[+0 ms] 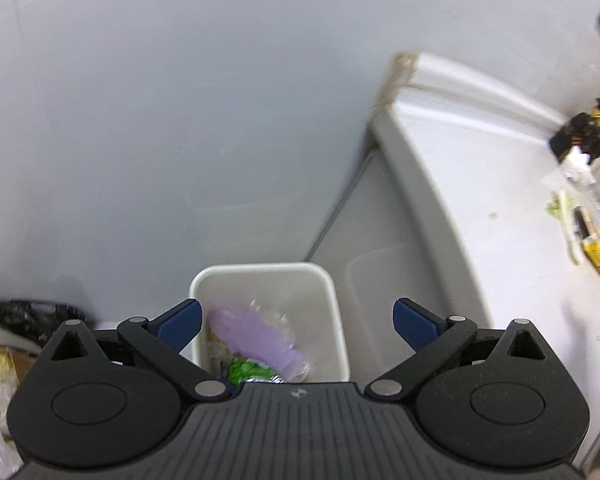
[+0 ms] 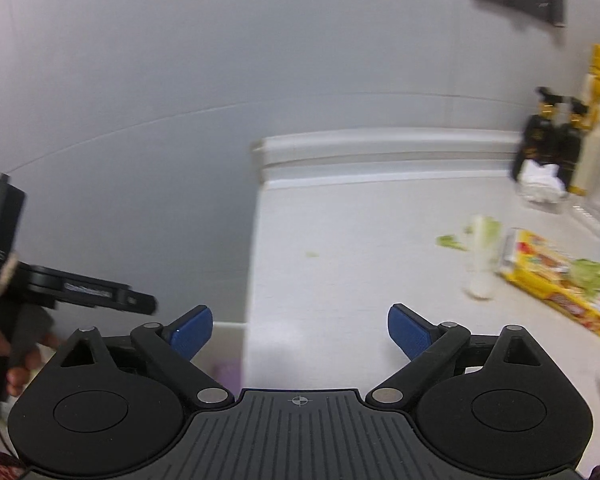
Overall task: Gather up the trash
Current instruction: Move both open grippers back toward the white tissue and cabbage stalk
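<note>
The bin (image 1: 268, 280) sits at lower centre of the left view, on the floor against a grey wall (image 1: 160, 120), left of the counter (image 1: 480, 184). A purple wrapper (image 1: 252, 336) lies in it, its long axis running from upper left to lower right. Left gripper (image 1: 297, 322) above it: spread, empty. Right gripper (image 2: 300, 330): spread, empty, over the counter's left edge. A yellow packet (image 2: 548, 276) lies at right.

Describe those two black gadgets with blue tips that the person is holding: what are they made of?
Both look alike. The left gripper and right gripper have ribbed dark-grey bodies, round black side housings, black link arms with silver pins, flat blue fingertips and a small crosshair mark. The material itself can't be told.
</note>
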A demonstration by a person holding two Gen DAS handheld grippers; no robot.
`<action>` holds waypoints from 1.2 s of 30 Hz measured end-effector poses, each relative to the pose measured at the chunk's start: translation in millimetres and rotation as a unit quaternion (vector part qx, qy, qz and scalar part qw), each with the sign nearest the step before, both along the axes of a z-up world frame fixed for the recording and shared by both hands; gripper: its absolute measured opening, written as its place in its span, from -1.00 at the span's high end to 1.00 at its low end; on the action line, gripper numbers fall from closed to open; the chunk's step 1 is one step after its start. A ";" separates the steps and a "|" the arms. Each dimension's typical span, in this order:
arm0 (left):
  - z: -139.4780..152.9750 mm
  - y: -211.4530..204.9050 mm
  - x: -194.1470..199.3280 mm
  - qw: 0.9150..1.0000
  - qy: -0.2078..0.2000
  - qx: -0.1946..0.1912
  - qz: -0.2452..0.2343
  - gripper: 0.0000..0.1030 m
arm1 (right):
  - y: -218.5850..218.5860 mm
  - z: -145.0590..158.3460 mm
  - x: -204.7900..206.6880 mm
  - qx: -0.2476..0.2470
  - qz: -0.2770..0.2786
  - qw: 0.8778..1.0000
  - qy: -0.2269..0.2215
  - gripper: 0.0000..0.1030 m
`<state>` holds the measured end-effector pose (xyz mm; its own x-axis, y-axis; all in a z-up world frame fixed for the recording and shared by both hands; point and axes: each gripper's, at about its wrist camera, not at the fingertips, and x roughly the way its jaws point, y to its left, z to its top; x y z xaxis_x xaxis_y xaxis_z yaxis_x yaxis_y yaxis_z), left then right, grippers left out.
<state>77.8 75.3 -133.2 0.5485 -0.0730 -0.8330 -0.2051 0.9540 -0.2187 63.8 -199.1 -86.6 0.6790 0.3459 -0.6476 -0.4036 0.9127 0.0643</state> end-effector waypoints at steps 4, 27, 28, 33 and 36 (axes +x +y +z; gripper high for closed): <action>18.4 -17.9 3.9 1.000 -0.021 0.002 -0.020 -0.98 | -25.6 -1.1 -4.9 -0.003 -0.027 1.000 -0.008 -0.89; 36.1 -140.4 22.5 0.981 -0.049 0.034 -0.184 -0.98 | -146.2 -25.9 -29.3 -0.086 -0.128 0.988 -0.030 -0.90; 36.0 -147.2 23.6 0.979 -0.050 0.036 -0.192 -0.98 | -151.8 -25.8 -28.3 -0.093 -0.131 0.986 -0.035 -0.90; 34.9 -183.9 33.7 0.970 -0.066 0.047 -0.230 -0.97 | -177.8 -29.2 -17.4 -0.120 -0.133 0.983 -0.046 -0.90; 35.3 -206.4 45.6 0.965 -0.084 0.051 -0.245 -0.97 | -191.5 -33.6 -8.4 -0.125 -0.133 0.982 -0.041 -0.90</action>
